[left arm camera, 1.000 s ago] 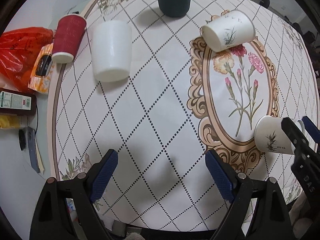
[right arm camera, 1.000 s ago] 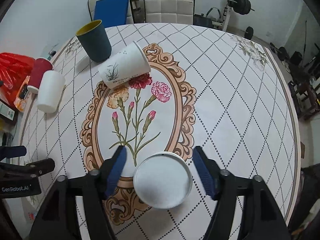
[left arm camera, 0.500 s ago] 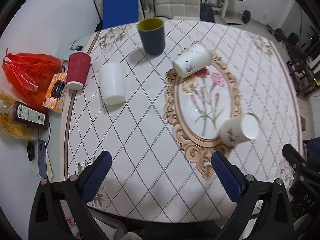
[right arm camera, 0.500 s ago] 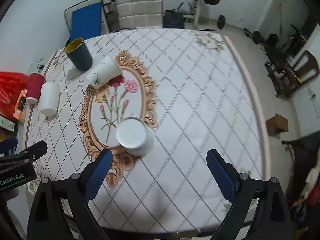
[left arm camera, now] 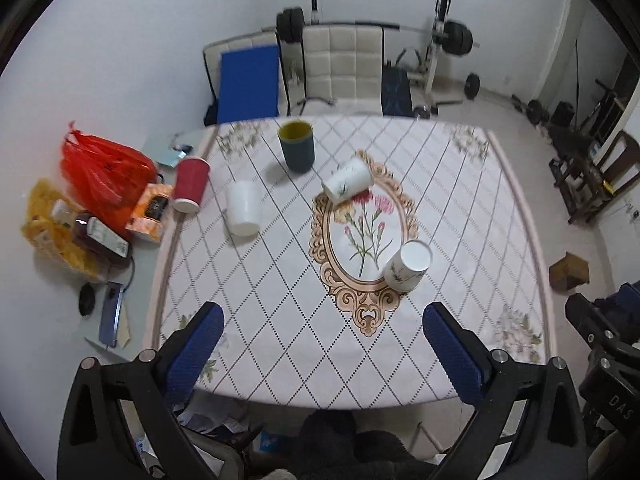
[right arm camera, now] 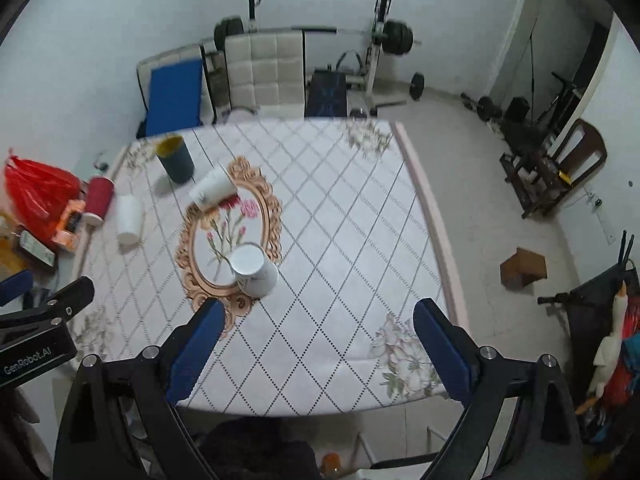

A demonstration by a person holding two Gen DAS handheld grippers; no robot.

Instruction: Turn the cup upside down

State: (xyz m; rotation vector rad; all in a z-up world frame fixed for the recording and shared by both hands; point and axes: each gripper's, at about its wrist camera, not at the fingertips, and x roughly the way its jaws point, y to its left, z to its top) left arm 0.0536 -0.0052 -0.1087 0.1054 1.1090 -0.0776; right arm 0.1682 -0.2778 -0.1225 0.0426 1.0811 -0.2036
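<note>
My two grippers hang high above the near edge of the table [left arm camera: 516, 240], both spread wide and holding nothing: the left gripper [left arm camera: 322, 354] and the right gripper [right arm camera: 316, 350]. The cup [left arm camera: 408, 270], a white paper one printed with a dark sprig, stands mouth down and base up on the lower right rim of the cloth's gilt oval, nearer the near edge than the far one. It looks flipped already, in my judgement. I expect it to be very light, thin-walled and easy to crush or skid on the cloth, so I would close gently across the middle of its side wall, never on the rim. A second printed cup [left arm camera: 347, 180] lies tipped near the oval's far end.
</note>
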